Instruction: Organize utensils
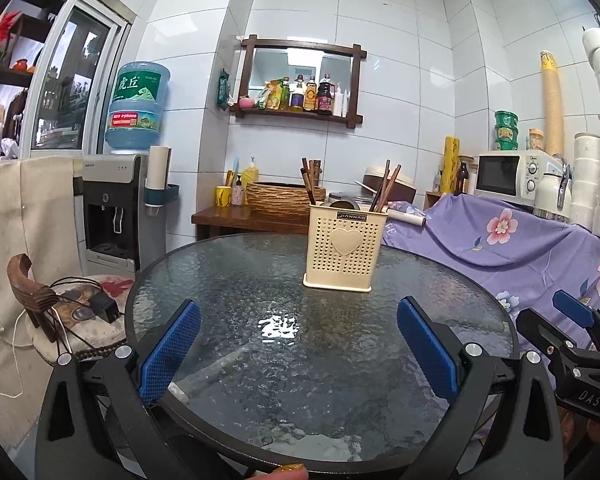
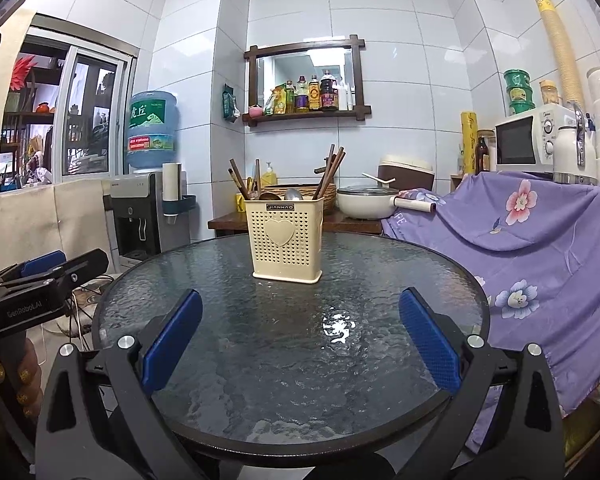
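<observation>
Cream holder: the perforated plastic holder (image 1: 337,249) stood upright toward the far side of the glass table (image 1: 228,360), a raised heart on its front; I judged it was set there to be within reach of both arms.
Utensils: dark chopsticks (image 2: 332,170) leaned out at both ends, with a metal spoon (image 2: 294,194) in between; I saw nothing loose on the glass, so sorting looked done.
Left gripper: I held my left gripper (image 1: 299,350) low at the near rim, fingers spread wide, gripping nothing.
Right gripper: my right gripper (image 2: 300,344) hung likewise, wide apart and empty, well short of the holder.
</observation>
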